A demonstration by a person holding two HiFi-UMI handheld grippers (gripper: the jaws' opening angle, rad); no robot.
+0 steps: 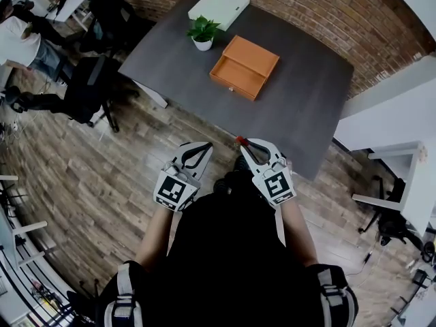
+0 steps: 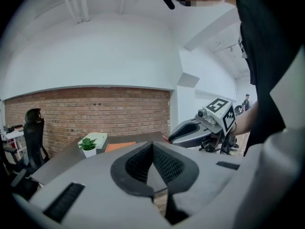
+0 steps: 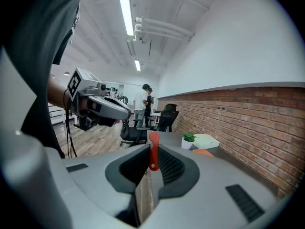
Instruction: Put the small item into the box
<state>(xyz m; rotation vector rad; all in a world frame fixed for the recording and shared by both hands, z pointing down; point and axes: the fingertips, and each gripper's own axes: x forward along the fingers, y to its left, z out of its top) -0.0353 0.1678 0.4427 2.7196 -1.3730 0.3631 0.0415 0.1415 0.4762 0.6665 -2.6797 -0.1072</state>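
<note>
Closest in, both claws are held up in front of the person's dark torso, right about at the worktop's near edge. The left claw [image 1: 202, 147] has its jaws pressed together with nothing in them; its own view shows the ribbed pads meeting on empty air. The right claw [image 1: 244, 143] is the one with the cargo: its jaws are clamped on the small item [image 3: 153, 150], a slim red piece standing upright between the pads, rounded top poking above the tips. From the head view it's only a red fleck at the claw's nose. So the pick-up looks done and this is the carry, with the item in the air and not yet out over the middle of the worktop [image 1: 300, 107]. Further out, well apart from both claws, sits the box [image 1: 245, 67]: orange, shallow, open on top, lying at an angle on the grey surface. Just beside its far left corner is a potted plant [image 1: 203, 33], and beyond that a white case [image 1: 219, 7] near the brick wall. Next move, by my reckoning: reach the right claw forward, bring it over the open box, lower it, then part the jaws. With the plant so close on the left, coming in from the near or right side looks cleaner. The left claw has no obvious job here.
</note>
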